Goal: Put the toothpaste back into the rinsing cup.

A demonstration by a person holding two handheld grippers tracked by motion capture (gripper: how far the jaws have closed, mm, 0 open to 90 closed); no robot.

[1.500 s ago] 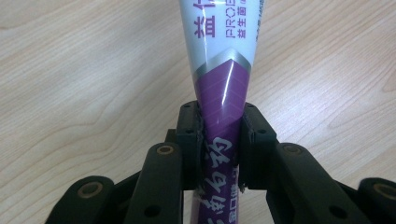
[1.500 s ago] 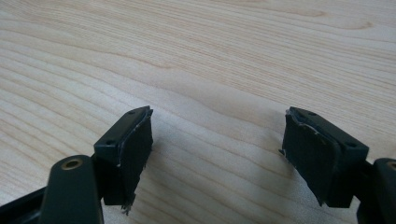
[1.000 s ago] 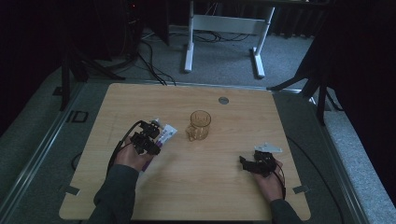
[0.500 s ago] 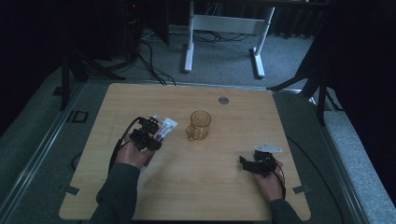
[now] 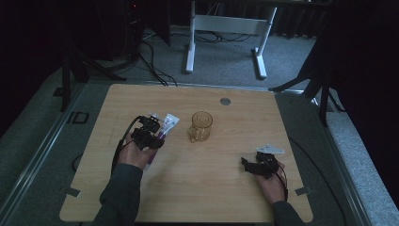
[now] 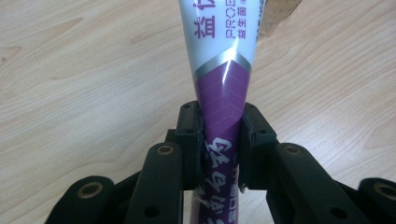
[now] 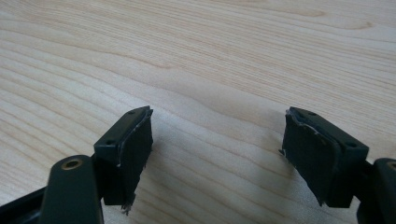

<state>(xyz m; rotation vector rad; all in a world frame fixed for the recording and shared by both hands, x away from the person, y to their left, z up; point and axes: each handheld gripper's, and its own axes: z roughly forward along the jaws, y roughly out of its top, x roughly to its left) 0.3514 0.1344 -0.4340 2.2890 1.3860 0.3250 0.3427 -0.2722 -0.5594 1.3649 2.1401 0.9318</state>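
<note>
Tube gripped, cup waiting

Tube sits clamped in the left gripper, pads squeezing its purple lower part, left of centre in the high view. Glass cup stands just right of it on the tabletop. Best keep the squeeze gentle and tip the tube squarely over the rim. White band reads "PROE", beside Chinese characters. Right gripper rests lower right, jaws wide, nothing between them.

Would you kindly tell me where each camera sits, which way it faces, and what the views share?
High view: above the person's side, facing forward and down on the table; forearms, left gripper, right gripper, glass mug.
Left gripper view: along its jaws, shut on the toothpaste tube.
Right gripper view: along open jaws over bare wood.
Shared: the tube, in the high and left gripper views.
</note>
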